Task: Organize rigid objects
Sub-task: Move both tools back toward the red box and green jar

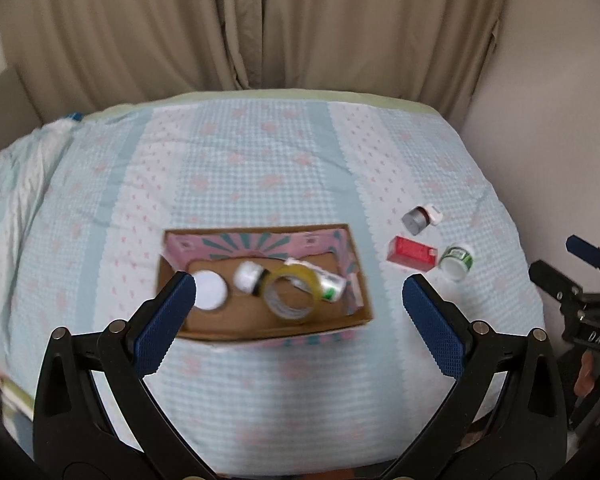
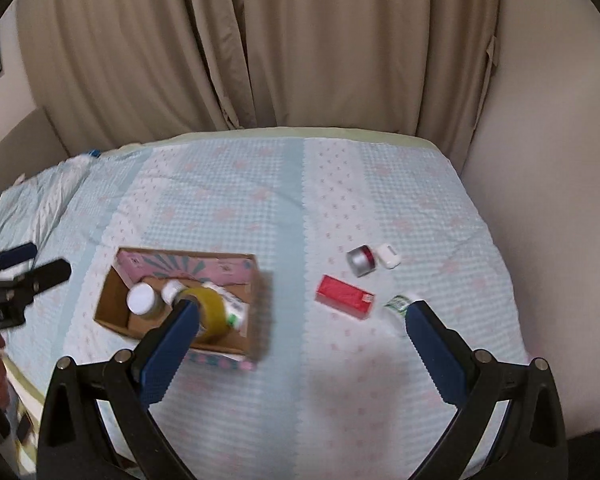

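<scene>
Grippers nearest: left gripper [image 1: 299,288] & right gripper [image 2: 302,312] both spread wide, nothing held. Box [image 1: 360,280] mid-bed w/ tape roll [image 1: 290,294], jar [image 1: 209,290], bottles inside. Right of box: red carton [image 2: 343,295], green-label tub [image 1: 456,261]. Farther: silver jar [image 2: 362,260], white case [image 2: 389,256]. Curtain [image 2: 300,40] behind.

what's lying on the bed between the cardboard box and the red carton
Nothing. Between the cardboard box and the red carton only bare patterned bedspread shows, clearest in the right wrist view; the left wrist view agrees.
</scene>
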Tool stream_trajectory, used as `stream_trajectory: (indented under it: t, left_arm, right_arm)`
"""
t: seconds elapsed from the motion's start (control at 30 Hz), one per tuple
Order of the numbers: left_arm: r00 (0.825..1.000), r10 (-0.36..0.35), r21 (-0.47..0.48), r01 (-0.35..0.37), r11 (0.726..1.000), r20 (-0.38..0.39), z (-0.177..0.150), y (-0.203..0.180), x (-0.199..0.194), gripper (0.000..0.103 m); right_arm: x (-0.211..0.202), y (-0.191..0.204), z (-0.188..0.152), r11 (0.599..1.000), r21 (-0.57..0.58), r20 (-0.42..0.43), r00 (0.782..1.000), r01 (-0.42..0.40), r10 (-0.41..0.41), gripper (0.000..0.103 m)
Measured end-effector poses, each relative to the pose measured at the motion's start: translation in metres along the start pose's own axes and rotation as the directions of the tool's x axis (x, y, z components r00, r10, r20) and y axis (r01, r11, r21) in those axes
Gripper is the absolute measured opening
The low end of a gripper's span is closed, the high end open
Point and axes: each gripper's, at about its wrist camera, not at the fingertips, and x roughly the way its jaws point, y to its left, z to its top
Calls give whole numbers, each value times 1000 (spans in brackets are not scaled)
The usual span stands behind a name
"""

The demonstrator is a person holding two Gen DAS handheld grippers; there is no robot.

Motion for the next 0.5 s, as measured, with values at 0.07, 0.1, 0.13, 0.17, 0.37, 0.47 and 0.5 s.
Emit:
stream_trajectory:
  t: [0.07,0.1,0.13,0.17,0.37,0.47,0.5]
  left_arm:
    - [1000,14,-13,-14,1000,0,-3,-26,1,103]
    - [1000,26,-19,-26,999,-3,-3,-40,3,103]
    - [999,35,-29,-35,999,-8,-4,-52,6,103]
    - [999,37,-39,-38,999,-13,-4,-61,9,103]
    - [997,14,-99,-22,995,-79,-4,-119,38,103]
    - [993,-4,-129,-11,992,-115,-1,-138,55,103]
    - [992,-15,-138,-3,990,-129,0,-143,62,103]
  right_arm:
    - [-2,-23,-2,1000,-29,0,1000,-9,9,103]
    - [-2,-34,-2,999,-42,2,1000,-16,16,103]
    - [-2,-44,-3,998,-55,3,1000,-21,21,103]
    - [-1,-57,-3,997,-78,2,1000,-27,28,103]
    - [11,-108,-2,989,-140,-23,999,-50,47,103]
    - [22,-126,-2,988,-143,-48,997,-62,55,103]
    - [27,-131,-3,988,-144,-60,997,-62,54,103]
